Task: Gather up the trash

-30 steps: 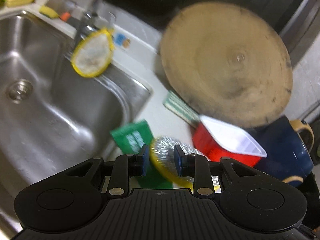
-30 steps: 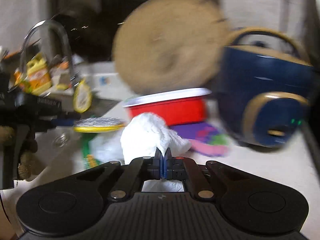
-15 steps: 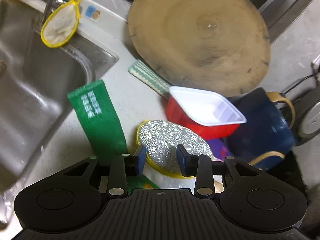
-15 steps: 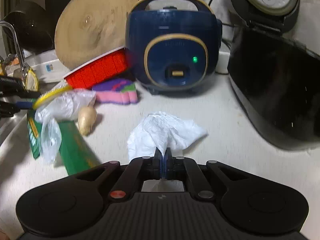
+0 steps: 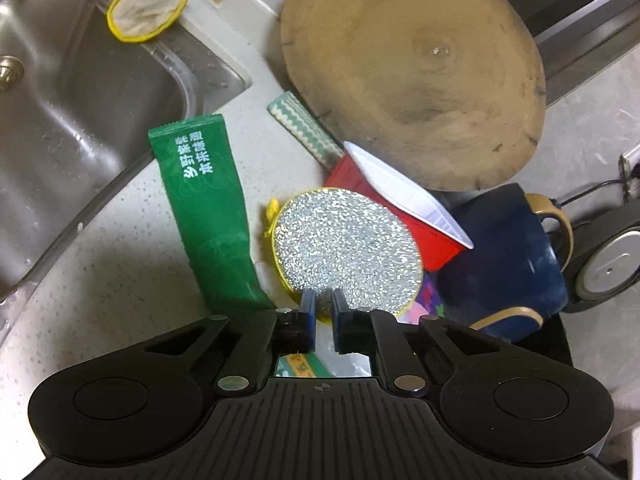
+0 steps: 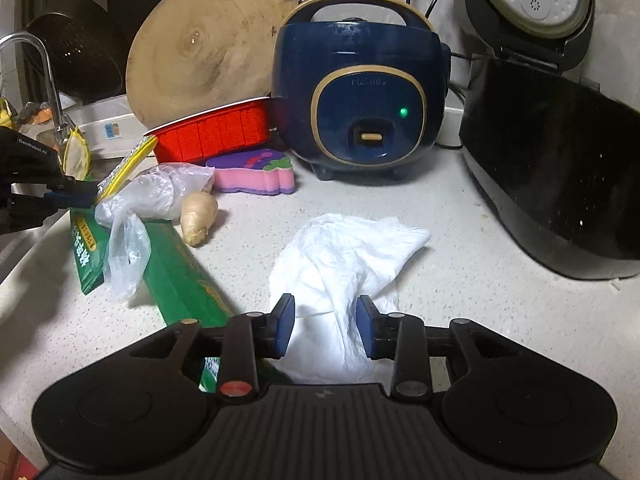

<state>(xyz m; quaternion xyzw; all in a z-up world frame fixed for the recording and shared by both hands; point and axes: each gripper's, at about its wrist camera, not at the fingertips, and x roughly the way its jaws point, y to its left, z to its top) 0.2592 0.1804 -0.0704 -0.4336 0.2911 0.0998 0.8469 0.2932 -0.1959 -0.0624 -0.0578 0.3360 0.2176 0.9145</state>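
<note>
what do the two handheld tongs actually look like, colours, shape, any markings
Both look alike. The left tongs and right tongs each have a matte black body with a ribbed central plate, two rounded lobes with circular recesses, and black linkage bars with silver pins. The fingertips carry blue pads. The right one has one red pin. White "GenRobot.AI" lettering marks the left body in the right view. No cables or sleeves show.

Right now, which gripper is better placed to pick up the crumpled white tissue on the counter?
Right. The right gripper is open with the white tissue lying between its fingers. The left gripper is busy, clamped on the silver scrubber near the sink.
</note>
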